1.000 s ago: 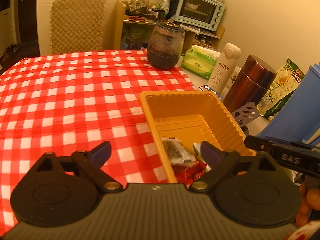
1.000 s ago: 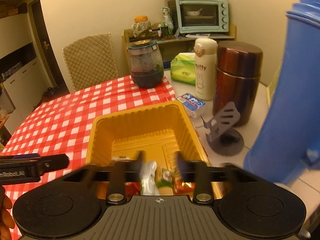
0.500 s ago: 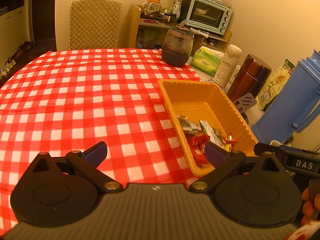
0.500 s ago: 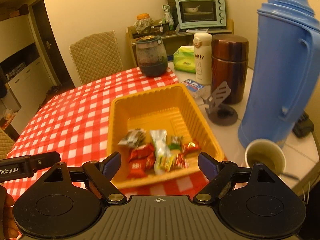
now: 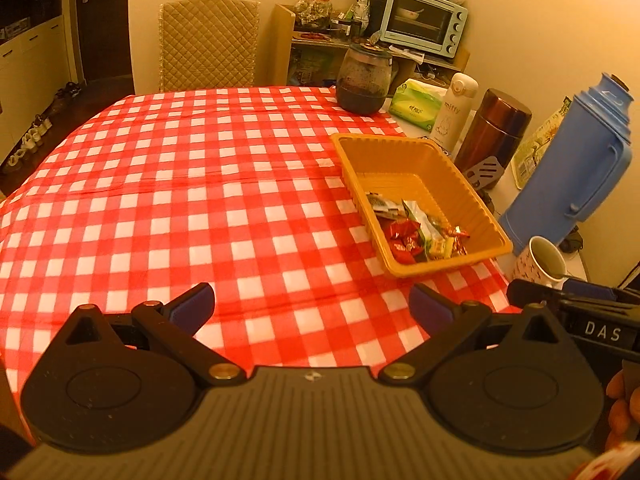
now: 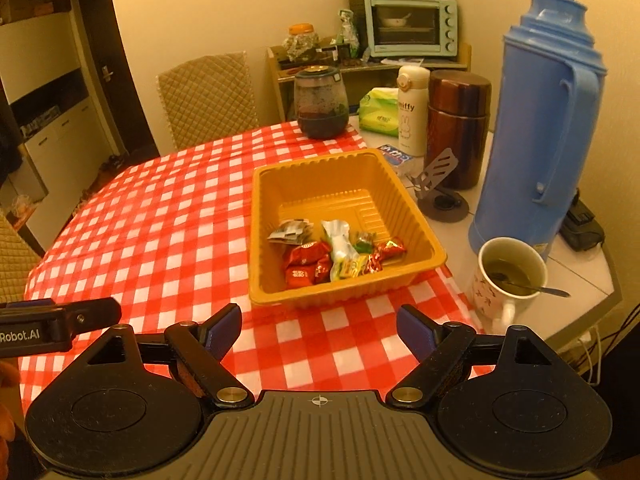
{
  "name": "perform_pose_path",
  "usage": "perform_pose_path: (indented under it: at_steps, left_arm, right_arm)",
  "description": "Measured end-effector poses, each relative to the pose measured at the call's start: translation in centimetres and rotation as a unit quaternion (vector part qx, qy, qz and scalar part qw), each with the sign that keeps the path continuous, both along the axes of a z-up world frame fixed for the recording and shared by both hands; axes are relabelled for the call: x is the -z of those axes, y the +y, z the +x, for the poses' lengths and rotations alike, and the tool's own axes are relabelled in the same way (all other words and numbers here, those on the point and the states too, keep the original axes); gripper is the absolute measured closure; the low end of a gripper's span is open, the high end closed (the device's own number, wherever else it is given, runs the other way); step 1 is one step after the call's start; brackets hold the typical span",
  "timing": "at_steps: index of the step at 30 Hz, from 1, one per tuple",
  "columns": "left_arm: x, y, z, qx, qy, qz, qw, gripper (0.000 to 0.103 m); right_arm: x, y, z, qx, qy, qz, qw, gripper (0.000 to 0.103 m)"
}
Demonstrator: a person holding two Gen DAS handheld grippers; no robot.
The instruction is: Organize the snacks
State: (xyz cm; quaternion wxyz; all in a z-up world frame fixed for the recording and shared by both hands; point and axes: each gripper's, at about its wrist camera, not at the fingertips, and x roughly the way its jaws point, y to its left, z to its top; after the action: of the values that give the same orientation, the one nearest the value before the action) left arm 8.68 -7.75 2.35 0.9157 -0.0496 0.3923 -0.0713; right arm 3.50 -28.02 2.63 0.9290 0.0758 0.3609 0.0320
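Nearest the viewer, the left gripper (image 5: 311, 305) and the right gripper (image 6: 319, 330) hang side by side over the near edge of the tabletop (image 5: 208, 208), which is covered with a red-and-white check cloth. Both sets of fingers stand wide apart with nothing between them; those of the right gripper have just been opening, and they too are bare.

Beyond the fingers, on the right part of the cloth, sits the yellow tray (image 6: 416, 204). The snacks (image 6: 340, 256), a cluster of wrapped sweets in red, green, silver and gold, lie bunched in its near half; its far half is bare.

Progress, as judged: no wrapper is visible on the cloth outside the tray, so the gathering appears complete, with little or nothing left to do.

Orientation: the tray's long axis runs near to far, angled slightly toward the far left in the right wrist view, with a short end facing the grippers. The pale green-and-white packet lies roughly along this axis.

Farther right stand a mug (image 6: 508, 280) and a blue thermos (image 6: 540, 120), off the cloth.
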Motion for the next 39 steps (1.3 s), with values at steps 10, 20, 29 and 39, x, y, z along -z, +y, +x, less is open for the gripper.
perform_pose_path:
  at_steps: [10,20,29,39]
  left_arm:
    - [-1.6,1.6,-5.1,-0.037,-0.024,0.006,0.999,0.0]
    - [-2.6,1.9,-8.2,-0.036,-0.042,0.01,0.9984,0.0]
    - [-3.2,2.1,-10.0,-0.036,-0.049,0.008,0.9981,0.0]
    - [-3.9,2.5,-11.5,-0.036,-0.059,0.009,0.9976,0.0]
  right_arm:
    - [-2.0,1.6,-4.0,-0.017,-0.016,-0.007,1.0,0.019]
    - [-3.7,2.5,-6.9,-0.028,-0.038,-0.011,0.999,0.019]
    - [-4.5,3.4,-8.7,-0.039,-0.049,-0.013,0.998,0.019]
    - [-4.8,3.9,-9.6,-0.046,-0.056,-0.017,0.997,0.019]
